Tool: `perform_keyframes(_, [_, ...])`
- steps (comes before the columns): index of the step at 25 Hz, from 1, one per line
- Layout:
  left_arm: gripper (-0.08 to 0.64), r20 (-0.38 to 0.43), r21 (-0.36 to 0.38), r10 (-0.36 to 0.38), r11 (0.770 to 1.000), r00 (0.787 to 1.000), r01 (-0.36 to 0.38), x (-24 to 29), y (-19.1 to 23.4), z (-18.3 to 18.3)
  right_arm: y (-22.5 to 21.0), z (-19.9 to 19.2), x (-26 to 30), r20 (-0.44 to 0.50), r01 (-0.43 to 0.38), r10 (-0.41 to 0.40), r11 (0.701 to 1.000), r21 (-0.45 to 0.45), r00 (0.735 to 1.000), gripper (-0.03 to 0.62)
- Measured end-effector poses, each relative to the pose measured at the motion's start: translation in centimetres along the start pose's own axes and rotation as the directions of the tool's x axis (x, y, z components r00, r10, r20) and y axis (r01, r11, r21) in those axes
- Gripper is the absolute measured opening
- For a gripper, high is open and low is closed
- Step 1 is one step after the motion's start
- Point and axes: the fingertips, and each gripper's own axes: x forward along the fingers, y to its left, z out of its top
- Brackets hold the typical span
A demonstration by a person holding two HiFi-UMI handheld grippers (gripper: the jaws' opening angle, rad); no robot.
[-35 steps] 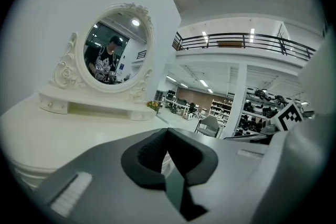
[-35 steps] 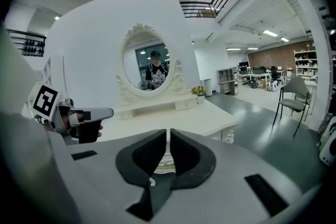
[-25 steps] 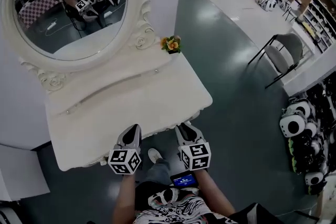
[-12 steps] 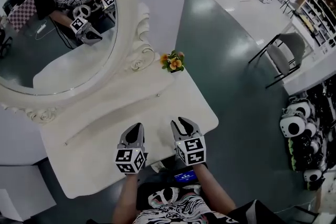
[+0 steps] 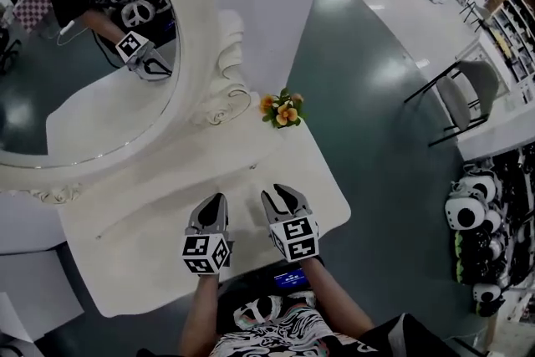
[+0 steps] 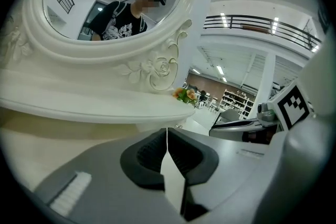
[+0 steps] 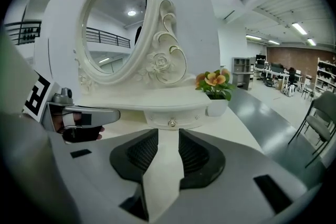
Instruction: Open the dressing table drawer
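Over the bench (image 5: pixel 117 263), the left tongs (image 5: pixel 216 201) are pinched together and empty. The right tongs (image 5: pixel 282 195) are opening, nothing between them, facing the bench's small drawer (image 7: pixel 157 117).

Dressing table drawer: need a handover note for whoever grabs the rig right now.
Left tool: shut, empty, over the tabletop.
Right tool: jaws opening, nothing between them, over the tabletop, aimed at the drawer.
The drawer sits under the mirror shelf, left of the flower pot in the right gripper view. It is closed and its knob is untouched.
Done: nothing on the drawer yet.
Left: bring the right tool to the knob, close on it, pull the drawer out.
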Motion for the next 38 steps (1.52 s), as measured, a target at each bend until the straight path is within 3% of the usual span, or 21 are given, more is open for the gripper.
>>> perform_keyframes(11, [0.008,-0.068,-0.028,0.039,0.999,0.997,-0.041,3.2,1.5,-2.6,-0.8,-0.6,6.1,-0.035,-0.060,0.060,0.998,-0.010,0.998,0.149])
perform_keyframes(20, [0.008,-0.086,-0.047,0.066,0.996,0.994,-0.070,4.1,2.5,-2.2,-0.5,0.9,9.2,-0.031,-0.097,0.096,0.995,-0.037,0.995,0.143])
perform_keyframes(24, [0.007,-0.089,-0.049,0.069,0.996,0.994,-0.074,4.1,2.5,-2.2,-0.4,0.8,9.3,-0.044,-0.104,0.101,0.993,-0.059,0.994,0.098])
perform_keyframes(38, [0.005,-0.078,-0.032,0.059,0.998,0.995,-0.062,3.0,1.5,-2.4,-0.1,-2.0,6.1,-0.083,-0.086,0.080,0.994,-0.062,0.993,0.095])
